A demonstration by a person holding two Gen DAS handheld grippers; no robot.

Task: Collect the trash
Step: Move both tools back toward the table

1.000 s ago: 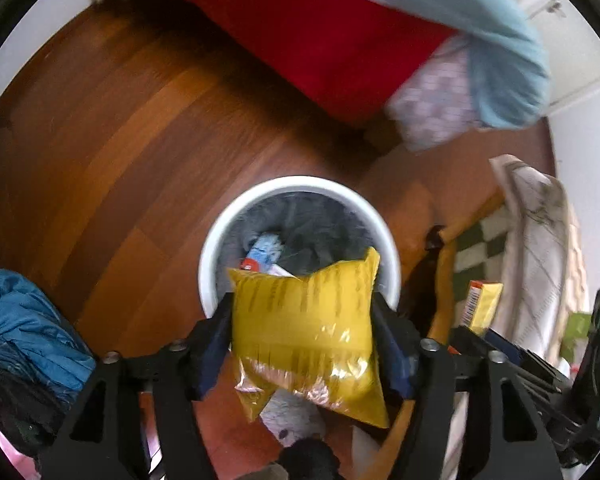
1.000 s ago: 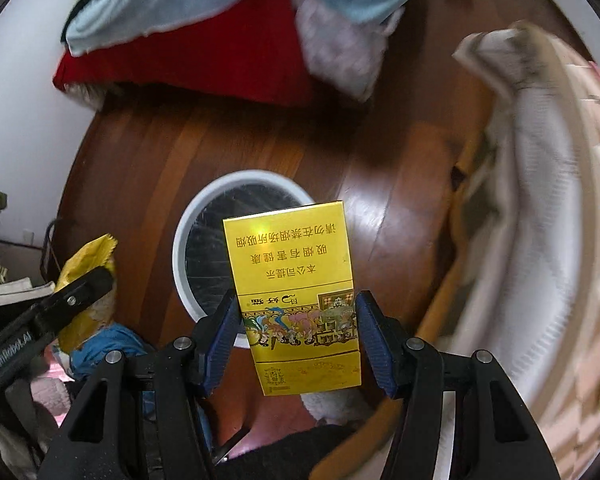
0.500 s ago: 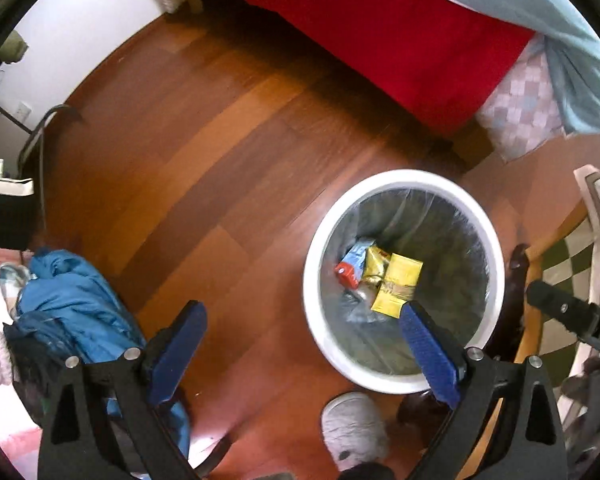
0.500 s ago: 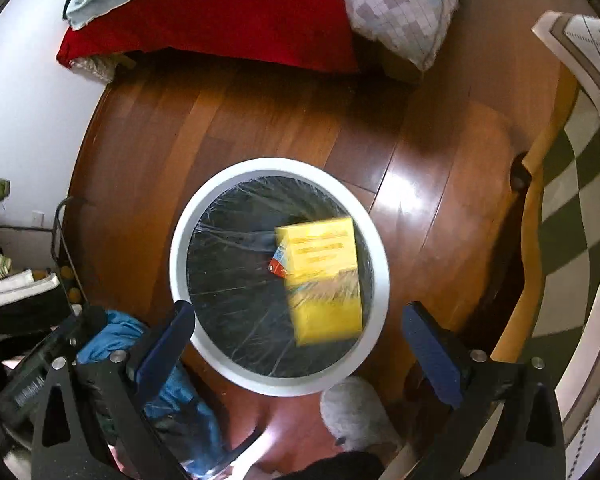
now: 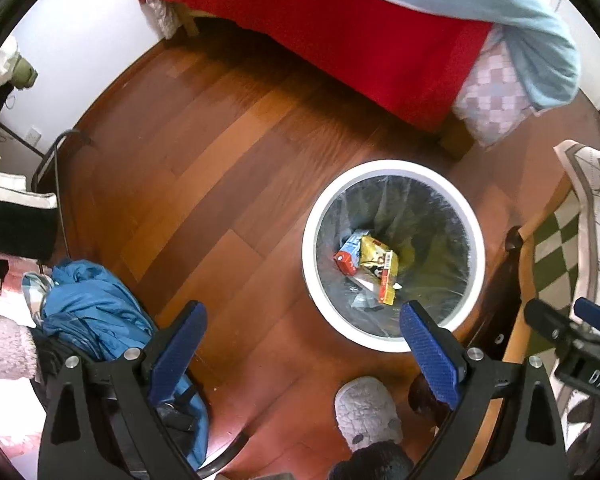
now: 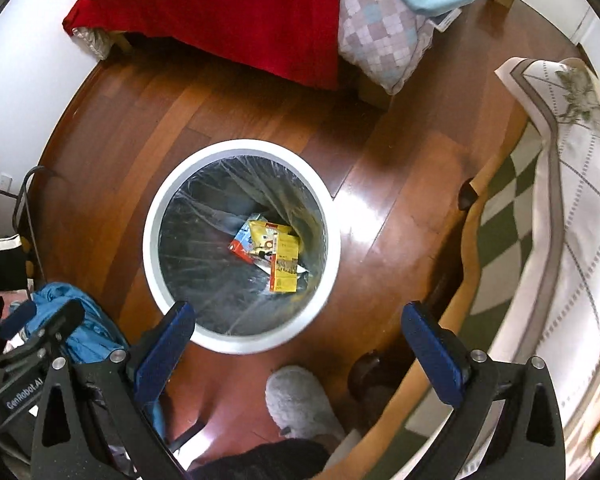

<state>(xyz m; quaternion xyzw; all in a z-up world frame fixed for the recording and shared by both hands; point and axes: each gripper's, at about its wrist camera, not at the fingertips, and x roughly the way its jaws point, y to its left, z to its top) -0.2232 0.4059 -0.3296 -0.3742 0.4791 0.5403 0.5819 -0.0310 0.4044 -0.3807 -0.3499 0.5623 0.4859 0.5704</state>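
I hold both tools above the round white waste bin with a clear plastic liner (image 6: 242, 346), which stands on the reddish wooden floor (image 5: 204, 184); the left gripper (image 5: 300, 344) has its blue-padded jaws wide apart and nothing between them; the right gripper (image 6: 298, 344) is in the same state, jaws spread and empty. The trash is at the bottom of the bin: a flat yellow cardboard box with red edge (image 6: 284, 266) lies on top, touching a crumpled yellow snack bag (image 5: 374, 254) and a small red and blue carton (image 5: 346, 258) beside it; all of them rest inside the liner, well below the rim. I judge that the dropping step is finished for these pieces, because both tools are free and the items are settled in the bin. The next move, as I think, calls for turning away from the bin to search for more rubbish; the table with the green and white checked cloth (image 6: 512, 220) on my right side seems the probable place, though I cannot see any trash on it from here. I must take care of the grey fluffy slipper (image 6: 300, 404) and of the blue jacket heap (image 5: 96, 308) near the bin; these are not trash, I believe.
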